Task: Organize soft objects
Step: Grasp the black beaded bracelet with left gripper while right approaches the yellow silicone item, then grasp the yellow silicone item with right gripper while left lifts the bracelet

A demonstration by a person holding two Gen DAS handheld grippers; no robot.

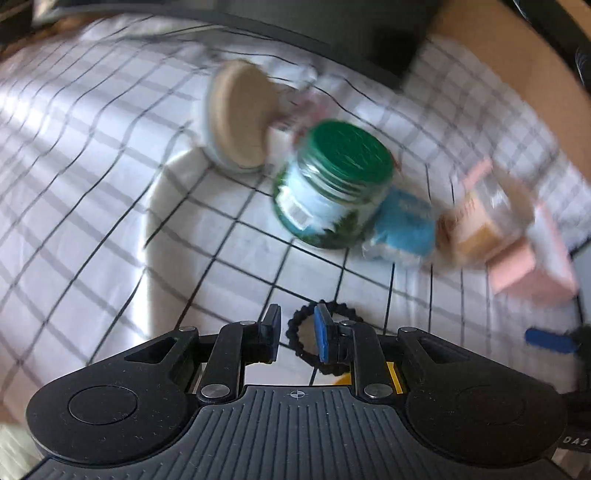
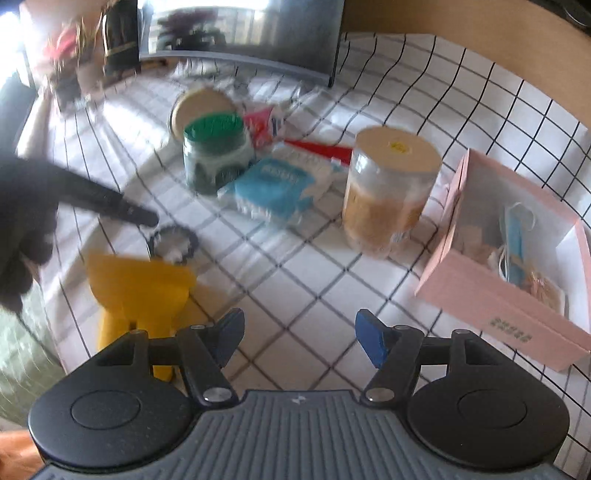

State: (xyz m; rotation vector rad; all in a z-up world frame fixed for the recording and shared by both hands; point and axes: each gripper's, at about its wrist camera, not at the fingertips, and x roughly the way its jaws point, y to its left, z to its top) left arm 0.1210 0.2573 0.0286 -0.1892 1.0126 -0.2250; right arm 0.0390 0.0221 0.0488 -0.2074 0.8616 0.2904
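Note:
A black braided hair tie [image 1: 328, 365] lies flat on the checked cloth [image 1: 110, 221], right under my left gripper [image 1: 296, 310]. Its jaws stand a narrow gap apart. The ring's left arc sits in that gap and the right pad stands inside the ring, with no pad pressing on it. In the right wrist view the same hair tie [image 2: 173, 243] lies beside a yellow soft piece [image 2: 140, 291], with the left gripper's dark fingers [image 2: 125, 208] pointing at it. My right gripper [image 2: 301, 317] hangs open over bare cloth. An open pink box [image 2: 480, 299] at the right holds a blue mask and other soft bits.
A green-lidded jar [image 2: 216, 151], a blue-and-white packet [image 2: 273, 190], a clear tub with a beige lid [image 2: 388, 192], a tipped jar with a wooden lid [image 2: 203, 103] and a red packet [image 2: 262, 127] crowd the cloth's middle. A dark screen [image 2: 240, 33] stands behind.

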